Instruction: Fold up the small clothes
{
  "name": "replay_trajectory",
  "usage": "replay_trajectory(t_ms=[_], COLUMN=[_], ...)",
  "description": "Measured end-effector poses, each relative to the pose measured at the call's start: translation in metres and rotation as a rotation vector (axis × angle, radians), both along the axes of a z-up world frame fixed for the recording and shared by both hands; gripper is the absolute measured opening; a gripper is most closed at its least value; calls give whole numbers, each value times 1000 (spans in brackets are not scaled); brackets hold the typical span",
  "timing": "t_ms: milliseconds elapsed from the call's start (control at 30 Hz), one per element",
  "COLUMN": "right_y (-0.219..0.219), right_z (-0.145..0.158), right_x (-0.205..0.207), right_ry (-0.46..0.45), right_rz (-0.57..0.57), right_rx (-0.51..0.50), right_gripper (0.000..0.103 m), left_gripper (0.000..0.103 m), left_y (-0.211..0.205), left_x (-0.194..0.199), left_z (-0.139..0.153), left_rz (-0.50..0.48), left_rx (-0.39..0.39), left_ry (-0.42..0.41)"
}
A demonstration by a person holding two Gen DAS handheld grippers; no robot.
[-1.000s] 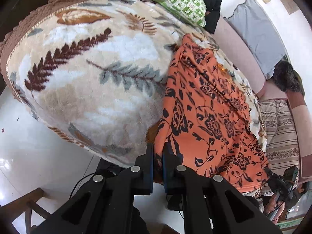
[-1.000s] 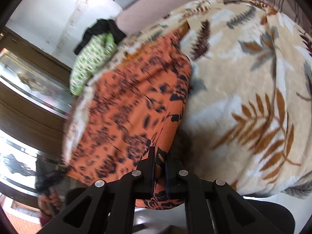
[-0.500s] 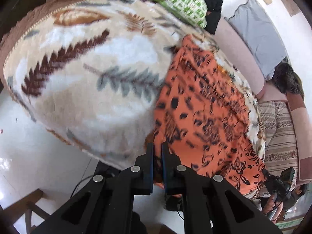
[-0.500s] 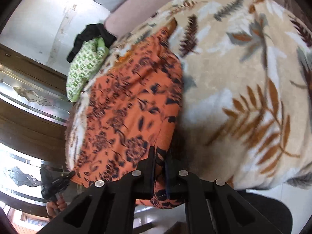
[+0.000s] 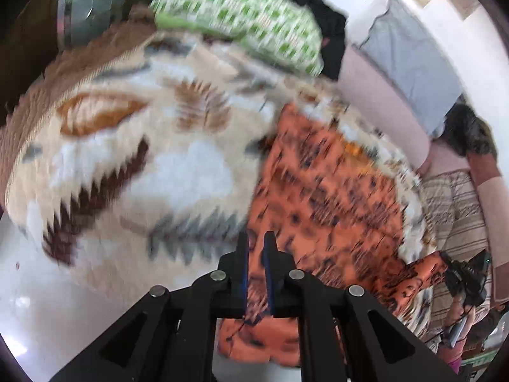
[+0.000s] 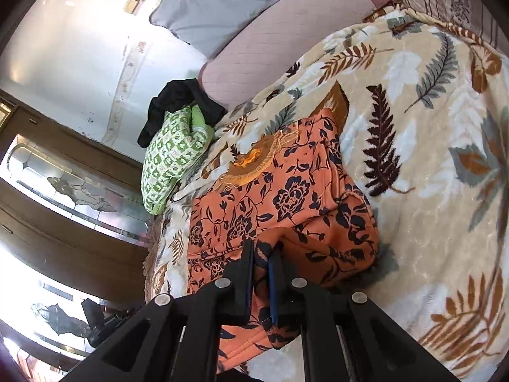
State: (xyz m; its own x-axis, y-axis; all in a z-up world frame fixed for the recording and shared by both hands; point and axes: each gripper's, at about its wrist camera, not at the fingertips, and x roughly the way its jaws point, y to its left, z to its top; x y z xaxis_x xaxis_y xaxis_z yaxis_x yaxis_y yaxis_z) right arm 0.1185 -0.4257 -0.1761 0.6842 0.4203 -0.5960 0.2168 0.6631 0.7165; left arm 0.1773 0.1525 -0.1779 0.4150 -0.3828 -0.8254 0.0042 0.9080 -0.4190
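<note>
An orange garment with a dark floral print [image 5: 324, 197] lies on a leaf-patterned blanket [image 5: 133, 159]. My left gripper [image 5: 255, 242] is shut on the garment's near left hem corner and holds it lifted over the cloth. My right gripper [image 6: 262, 251] is shut on the near right hem corner of the garment [image 6: 286, 197], and the hem is folded up over the garment's middle. An orange embroidered neckline [image 6: 251, 162] shows at the far end. The left wrist view is blurred by motion.
The blanket [image 6: 429, 127] covers a sofa seat. A green patterned pillow [image 6: 171, 156] and a black cloth [image 6: 181, 98] lie at the far end; the pillow also shows in the left wrist view [image 5: 241, 19]. A grey cushion [image 6: 229, 3] leans on the pink backrest [image 6: 286, 41].
Both grippers have lifted the near hem and carried it forward over the garment toward the neckline. The garment now lies doubled and looks shorter.
</note>
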Motion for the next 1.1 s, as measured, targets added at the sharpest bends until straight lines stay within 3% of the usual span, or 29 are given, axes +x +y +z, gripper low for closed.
replay_trajectory(t_ms=[100,200,267,300,333,367,467,600,767,900,967,1100], right_y=[-4,-11,-16,-18,-18,-18,-15,-4,7,15,19,22], right_z=[-22,-50,-60,-61,-62,-61,-57,-47,-49,-52,-52,-50], right_x=[-14,-32,-45,-52,-58,-62,-70,-80,-86,-86,-85,-81], right_ry=[50,123,144,147,146,145,140,124,129,141,144,149], right_rz=[-10,-36,-54,-61,-66,-67,-63,-37,-24,-13,-12,-8], right_rx=[-16,6,25,30,36,37,37,11,12,8,3,-1], right_gripper=[8,8,8,8,8,8,8,8,8,8,8,8], left_gripper=[14,14,18,33,55,68,69,69,69,67,54,39], left_y=[7,14,8,4,-1,-6,-14,-14,-5,-6,-8,-13], left_x=[-17,-37,-47,-51,-54,-58,-63,-73,-79,-81,-82,-81], left_z=[-42,-76,-81,-82,-82,-83,-92,-115,-129,-136,-140,-138], left_rz=[33,76,78,83,85,87,92,111,132,96,77,68], left_rx=[36,-7,-1,12,25,39,82,45,-96,-158,-199,-206], left_ry=[115,229,233,226,222,218,213,279,269,272,275,259])
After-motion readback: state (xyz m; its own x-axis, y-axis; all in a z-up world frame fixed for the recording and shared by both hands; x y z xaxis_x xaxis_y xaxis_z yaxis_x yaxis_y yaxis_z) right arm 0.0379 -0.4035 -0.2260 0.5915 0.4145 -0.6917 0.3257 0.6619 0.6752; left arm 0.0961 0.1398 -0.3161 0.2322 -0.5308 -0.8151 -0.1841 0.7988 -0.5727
